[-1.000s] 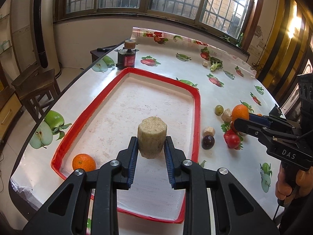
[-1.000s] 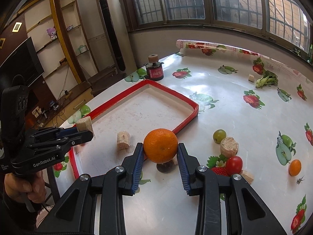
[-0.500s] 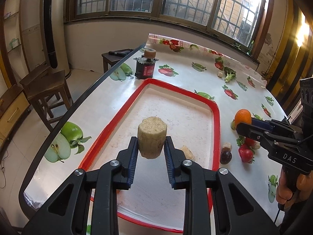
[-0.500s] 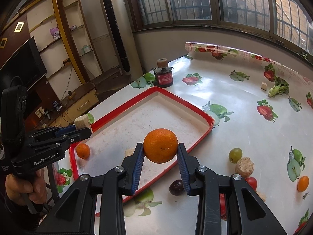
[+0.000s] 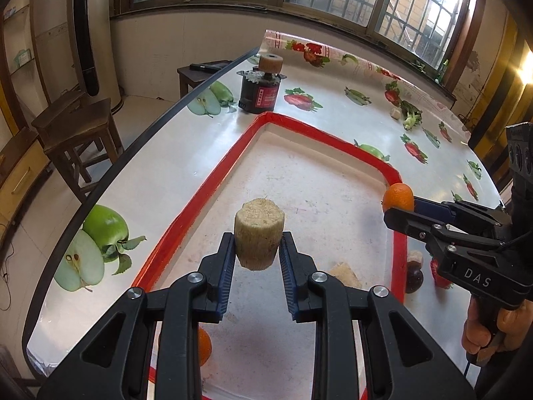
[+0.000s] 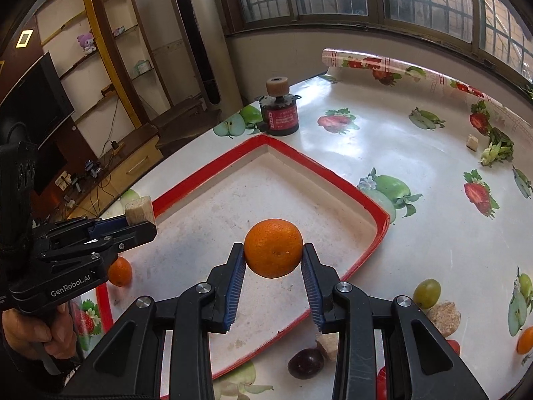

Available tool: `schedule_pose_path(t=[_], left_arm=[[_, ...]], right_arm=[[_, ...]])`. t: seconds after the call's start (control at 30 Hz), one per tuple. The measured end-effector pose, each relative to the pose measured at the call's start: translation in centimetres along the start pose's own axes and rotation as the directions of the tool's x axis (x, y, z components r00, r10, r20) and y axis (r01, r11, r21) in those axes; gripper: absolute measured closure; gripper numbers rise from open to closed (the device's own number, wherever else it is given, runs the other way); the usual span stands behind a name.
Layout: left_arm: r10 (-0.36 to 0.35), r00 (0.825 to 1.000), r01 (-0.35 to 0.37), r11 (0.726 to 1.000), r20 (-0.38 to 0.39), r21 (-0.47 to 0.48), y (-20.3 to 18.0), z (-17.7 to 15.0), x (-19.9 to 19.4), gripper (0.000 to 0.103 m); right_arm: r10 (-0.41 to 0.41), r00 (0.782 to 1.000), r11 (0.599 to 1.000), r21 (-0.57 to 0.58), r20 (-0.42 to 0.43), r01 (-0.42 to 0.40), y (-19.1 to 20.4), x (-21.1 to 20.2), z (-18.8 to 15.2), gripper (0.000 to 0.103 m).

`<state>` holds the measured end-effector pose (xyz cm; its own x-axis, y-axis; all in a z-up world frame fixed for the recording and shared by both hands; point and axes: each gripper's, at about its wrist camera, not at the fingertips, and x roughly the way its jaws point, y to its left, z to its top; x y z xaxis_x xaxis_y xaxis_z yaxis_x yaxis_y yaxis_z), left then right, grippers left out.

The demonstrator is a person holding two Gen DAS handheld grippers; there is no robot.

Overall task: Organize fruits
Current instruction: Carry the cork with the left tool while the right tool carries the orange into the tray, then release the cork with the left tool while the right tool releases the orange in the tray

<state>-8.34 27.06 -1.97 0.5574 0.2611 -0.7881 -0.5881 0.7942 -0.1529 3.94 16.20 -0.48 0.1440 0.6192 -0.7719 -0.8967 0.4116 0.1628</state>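
My left gripper (image 5: 258,260) is shut on a tan sugarcane chunk (image 5: 259,233) and holds it above the near part of the red-rimmed tray (image 5: 213,183). My right gripper (image 6: 273,266) is shut on an orange (image 6: 273,247) and holds it above the tray's right side (image 6: 373,206). The right gripper also shows in the left wrist view (image 5: 399,210), over the tray's right rim. A second orange (image 6: 120,271) and a small tan chunk (image 5: 344,271) lie in the tray.
On the fruit-print tablecloth right of the tray lie a dark plum (image 6: 304,363), a green grape (image 6: 426,293), tan chunks (image 6: 443,316), a tomato and another orange (image 6: 526,340). A black and red motor (image 5: 261,90) stands behind the tray. Greens (image 6: 498,150) lie far right. Stools stand left.
Both grippers have moved forward and over the tray with their loads. The right gripper's orange has gone from beside the tray to above its right side.
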Motion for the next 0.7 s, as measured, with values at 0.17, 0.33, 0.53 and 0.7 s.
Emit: schedule_pose_path(t=[0.17, 0.33, 0.53, 0.7], left_arm=[[0.014, 0.999, -0.014, 1.000, -0.029, -0.003, 0.2, -0.1, 1.2, 0.079], [0.020, 0.998, -0.021, 1.000, -0.066, -0.010, 0.5, -0.4, 2.4, 0.079], [0.043, 0.994, -0.044, 0.999, -0.100, -0.008, 0.5, -0.6, 3.2, 0.079], [0.061, 0.992, -0.063, 0.998, -0.110, -0.018, 0.6, -0.8, 3.3, 0.068]], right_arm=[[-0.006, 0.999, 1.000, -0.003, -0.036, 0.006, -0.2, 2.2, -0.2, 0.068], [-0.016, 0.998, 1.000, -0.018, -0.061, 0.015, -0.3, 3.4, -0.4, 0.068], [-0.015, 0.995, 1.000, -0.017, -0.095, 0.013, -0.5, 4.8, -0.6, 0.068], [-0.006, 0.995, 1.000, 0.010, -0.099, 0.007, -0.8, 5.1, -0.6, 0.065]])
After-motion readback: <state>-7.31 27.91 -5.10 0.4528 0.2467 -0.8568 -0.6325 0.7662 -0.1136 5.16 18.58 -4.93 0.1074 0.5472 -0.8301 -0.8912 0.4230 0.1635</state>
